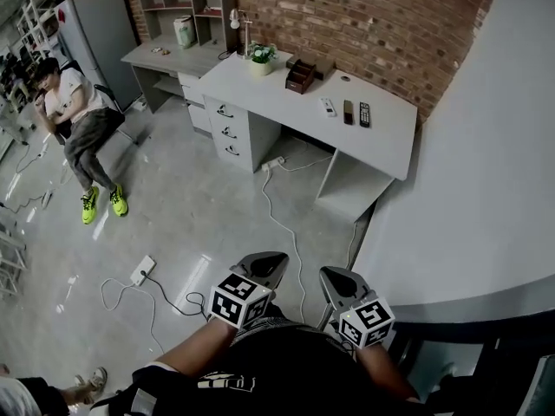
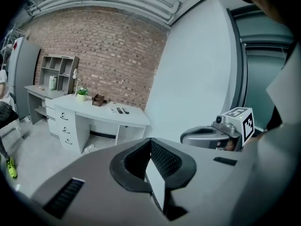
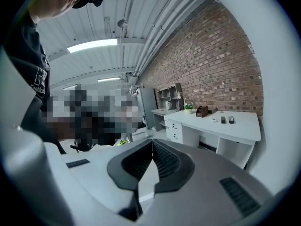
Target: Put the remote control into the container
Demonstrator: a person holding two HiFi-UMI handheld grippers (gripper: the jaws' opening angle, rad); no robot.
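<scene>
I am at the approach step, with nothing picked up yet. My left gripper [image 2: 150, 144] and right gripper [image 3: 151, 145] are held side by side, each with its jaws pressed together on nothing. The remote controls [image 1: 348, 112], three in a row, lie on the bench [image 1: 390, 137] well ahead of my jaws, across the floor [image 1: 199, 215]. The brown box [image 1: 300, 75], which I take for the container, stands near them, to their left. Next I must close that gap, spread one pair of jaws and choose a remote.
</scene>
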